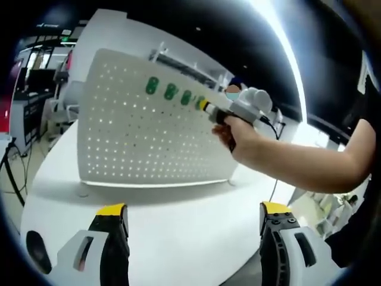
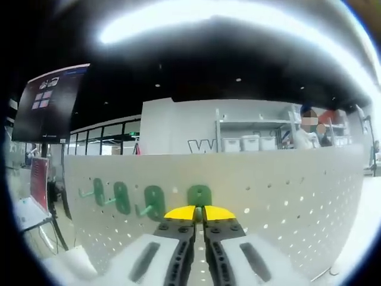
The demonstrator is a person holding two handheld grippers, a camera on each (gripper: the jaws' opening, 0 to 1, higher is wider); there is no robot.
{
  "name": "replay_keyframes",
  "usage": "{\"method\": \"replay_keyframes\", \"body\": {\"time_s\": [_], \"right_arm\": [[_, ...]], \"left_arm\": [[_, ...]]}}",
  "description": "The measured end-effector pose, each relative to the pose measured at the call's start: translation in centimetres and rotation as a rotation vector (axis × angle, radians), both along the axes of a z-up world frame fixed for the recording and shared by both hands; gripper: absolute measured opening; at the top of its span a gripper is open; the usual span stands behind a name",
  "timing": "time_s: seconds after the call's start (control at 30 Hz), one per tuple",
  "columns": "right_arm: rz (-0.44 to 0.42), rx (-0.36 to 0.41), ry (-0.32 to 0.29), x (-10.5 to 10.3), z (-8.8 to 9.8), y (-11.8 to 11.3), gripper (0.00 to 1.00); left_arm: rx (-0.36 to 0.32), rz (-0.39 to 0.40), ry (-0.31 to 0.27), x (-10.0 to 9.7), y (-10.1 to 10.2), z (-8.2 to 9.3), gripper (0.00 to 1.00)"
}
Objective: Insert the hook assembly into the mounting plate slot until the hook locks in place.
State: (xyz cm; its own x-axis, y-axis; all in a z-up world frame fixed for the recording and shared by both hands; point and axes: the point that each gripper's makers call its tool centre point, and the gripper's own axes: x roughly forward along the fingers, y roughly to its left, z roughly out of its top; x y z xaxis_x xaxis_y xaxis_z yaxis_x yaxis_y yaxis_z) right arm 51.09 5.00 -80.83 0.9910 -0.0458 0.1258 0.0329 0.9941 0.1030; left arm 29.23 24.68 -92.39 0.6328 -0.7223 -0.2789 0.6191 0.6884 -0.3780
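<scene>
Hooks of green plastic line the top row of the white pegboard (image 1: 149, 137), which stands upright on the white surface (image 1: 178, 226). Right tongs (image 2: 199, 213) are pinched together against the rightmost hook (image 2: 199, 193), apparently gripping its peg while the backplate sits at the board. Left tongs (image 1: 193, 211) hang wide open and empty, well apart from the board. That hook looks light, stiff and slick; holding the peg near its backplate should steady the push.
</scene>
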Motion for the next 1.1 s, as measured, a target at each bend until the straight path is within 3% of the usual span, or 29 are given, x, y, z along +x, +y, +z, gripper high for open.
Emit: {"method": "replay_keyframes", "body": {"time_s": [0.07, 0.17, 0.37, 0.47, 0.57, 0.87, 1.03, 1.1], "right_arm": [[-0.003, -0.019, -0.037, -0.6, 1.0, -0.2, 0.05], [0.021, -0.046, -0.046, -0.9, 1.7, -0.1, 0.08], [0.017, -0.034, -0.101, -1.9, 4.4, -1.2, 0.15], [-0.029, -0.125, -0.106, -2.7, 5.8, -2.3, 0.21], [-0.011, -0.133, -0.109, -3.7, 6.5, -2.7, 0.26], [0.022, -0.168, -0.054, -8.5, 4.8, -3.1, 0.4], [0.05, -0.148, 0.027, -10.4, 1.8, -3.0, 0.58], [0.063, -0.172, 0.037, -11.4, 0.9, -2.6, 0.59]], "left_arm": [[0.003, -0.001, 0.005, 0.0, 0.2, -0.1, 0.91], [-0.001, 0.013, 0.0, 0.1, 0.4, 0.0, 0.91], [0.002, 0.009, -0.005, 0.0, 0.2, 0.2, 0.92], [-0.006, 0.011, -0.004, -0.1, 0.2, 0.4, 0.91], [-0.029, 0.025, -0.004, -0.4, 0.2, 0.7, 0.91], [0.001, 0.025, 0.006, -1.3, 0.3, -0.1, 0.93], [0.001, 0.025, 0.003, -1.8, 0.2, 0.1, 0.94], [0.003, 0.025, -0.001, -2.0, 0.2, 0.2, 0.94]]}}
